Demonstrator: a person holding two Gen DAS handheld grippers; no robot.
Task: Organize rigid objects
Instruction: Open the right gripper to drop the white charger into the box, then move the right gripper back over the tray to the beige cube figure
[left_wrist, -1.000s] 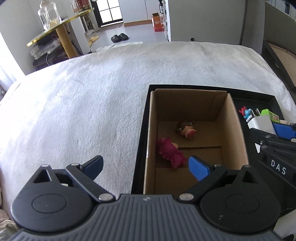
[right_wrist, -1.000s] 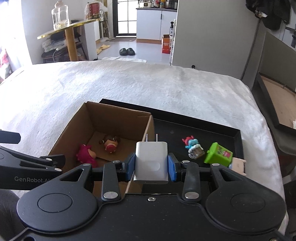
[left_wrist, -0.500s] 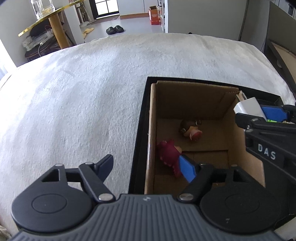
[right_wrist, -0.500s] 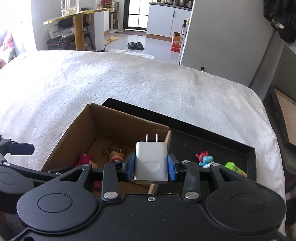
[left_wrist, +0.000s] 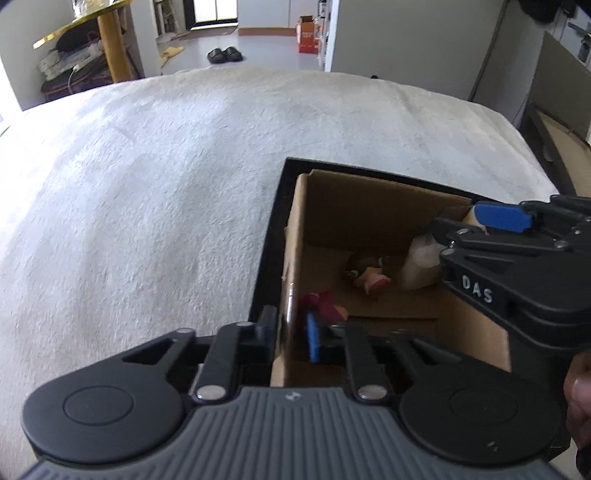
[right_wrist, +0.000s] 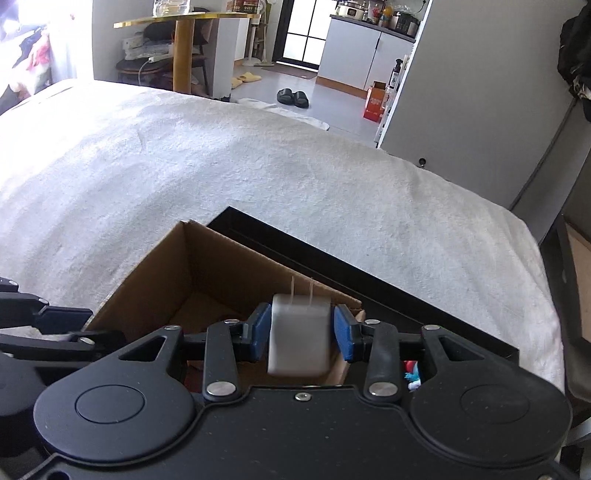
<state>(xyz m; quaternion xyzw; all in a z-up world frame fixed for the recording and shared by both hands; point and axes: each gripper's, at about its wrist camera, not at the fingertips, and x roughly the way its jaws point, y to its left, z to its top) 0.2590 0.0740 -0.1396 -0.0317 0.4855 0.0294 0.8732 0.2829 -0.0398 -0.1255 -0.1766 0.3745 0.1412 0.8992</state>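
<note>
Here the right tool (right_wrist: 300, 334) has its blue pads spread slightly wider than the white charger (right_wrist: 299, 338), which shows blurred between them with gaps on both sides, so it looks released and dropping, not gripped. It sits over the right-hand corner of the cardboard box (right_wrist: 207, 273); in the left wrist view the charger (left_wrist: 419, 266) appears inside the box against its right wall. The charger is a small hard plastic block with rounded edges and two thin metal prongs, probably light, stiff and rather slick; its flat sides are the place to pinch, away from the prongs. The left tool (left_wrist: 291, 334) is nearly closed across the box's left wall, one finger outside and one inside, apparently steadying it, though actual contact is hard to judge. The corrugated wall is thin and will likely flex. A red figure (left_wrist: 323, 304) and a small brown figure (left_wrist: 369, 275) lie on the box floor. The box stands in a black tray (left_wrist: 271, 236) on a nubbly white bed cover (left_wrist: 147, 206).
</note>
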